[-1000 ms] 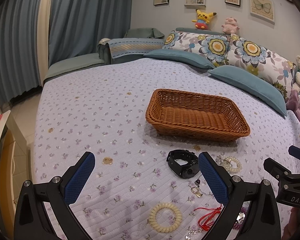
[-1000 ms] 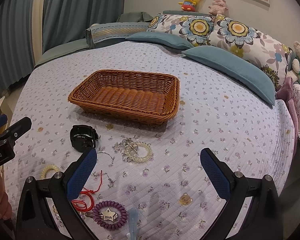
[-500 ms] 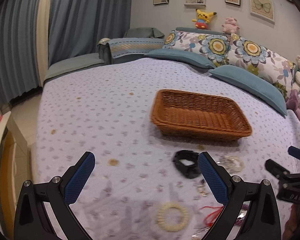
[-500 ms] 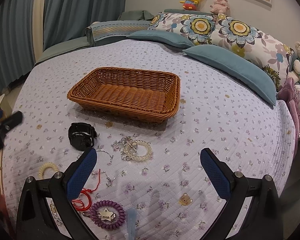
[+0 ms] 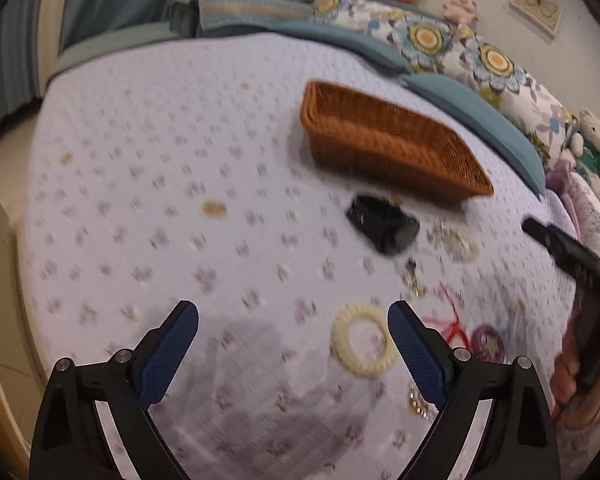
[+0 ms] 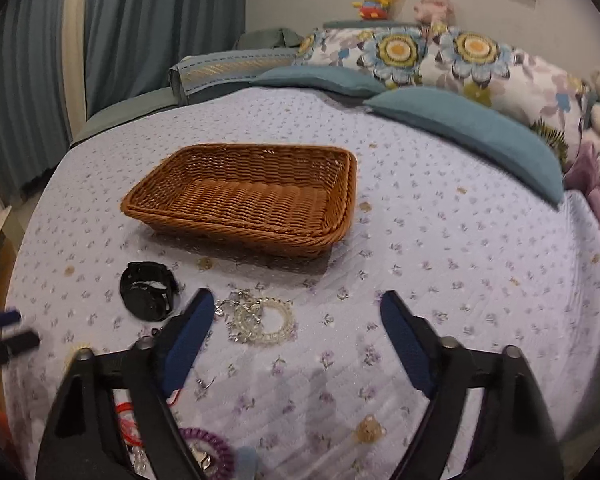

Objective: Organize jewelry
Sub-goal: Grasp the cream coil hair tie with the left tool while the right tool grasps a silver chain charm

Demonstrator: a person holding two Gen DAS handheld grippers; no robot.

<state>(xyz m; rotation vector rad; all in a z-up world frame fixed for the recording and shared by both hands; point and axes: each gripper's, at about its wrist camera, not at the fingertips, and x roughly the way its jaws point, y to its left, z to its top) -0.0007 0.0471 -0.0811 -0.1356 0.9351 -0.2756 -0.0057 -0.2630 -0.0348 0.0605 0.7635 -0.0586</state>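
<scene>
In the left wrist view, the left gripper stood with its jaws wide apart and empty above the bedspread. One cream ring bracelet lay just inside its right finger, with one black watch farther off and one wicker basket beyond that.

In the right wrist view, the right gripper was likewise spread wide, holding nothing. One bead bracelet lay between its fingers, near the watch; the single basket sat behind them.
</scene>
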